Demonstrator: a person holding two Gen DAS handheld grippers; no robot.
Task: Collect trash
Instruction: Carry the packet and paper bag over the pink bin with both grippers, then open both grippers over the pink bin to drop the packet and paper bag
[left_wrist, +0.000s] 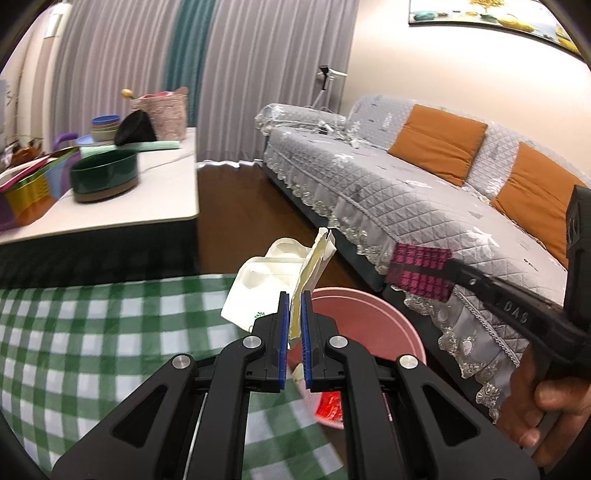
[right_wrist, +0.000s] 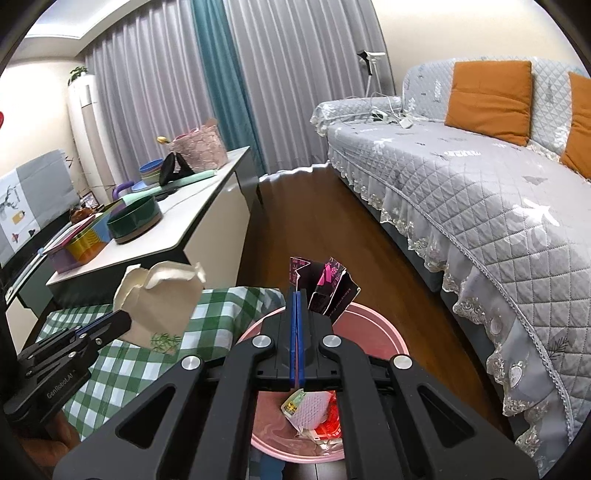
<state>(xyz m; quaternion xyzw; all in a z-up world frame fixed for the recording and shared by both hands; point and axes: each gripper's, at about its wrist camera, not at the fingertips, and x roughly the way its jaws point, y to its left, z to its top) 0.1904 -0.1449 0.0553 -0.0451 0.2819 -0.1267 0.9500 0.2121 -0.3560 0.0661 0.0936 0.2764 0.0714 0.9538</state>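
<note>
My left gripper (left_wrist: 294, 295) is shut on a torn cream paper bag (left_wrist: 258, 291) with a green leaf print, held over the edge of the checked table next to the pink trash bin (left_wrist: 388, 317). The bag also shows in the right wrist view (right_wrist: 162, 299). My right gripper (right_wrist: 297, 295) is shut on a black and pink wrapper (right_wrist: 328, 291), held above the pink bin (right_wrist: 369, 332). The wrapper shows in the left wrist view (left_wrist: 421, 271) too. Several pieces of trash (right_wrist: 314, 410) lie inside the bin.
A green checked tablecloth (left_wrist: 92, 350) covers the table at the left. A white cabinet (right_wrist: 177, 229) carries bowls, tins and a basket. A grey quilted sofa (right_wrist: 480, 192) with orange cushions runs along the right. Dark wooden floor (right_wrist: 317, 229) lies between them.
</note>
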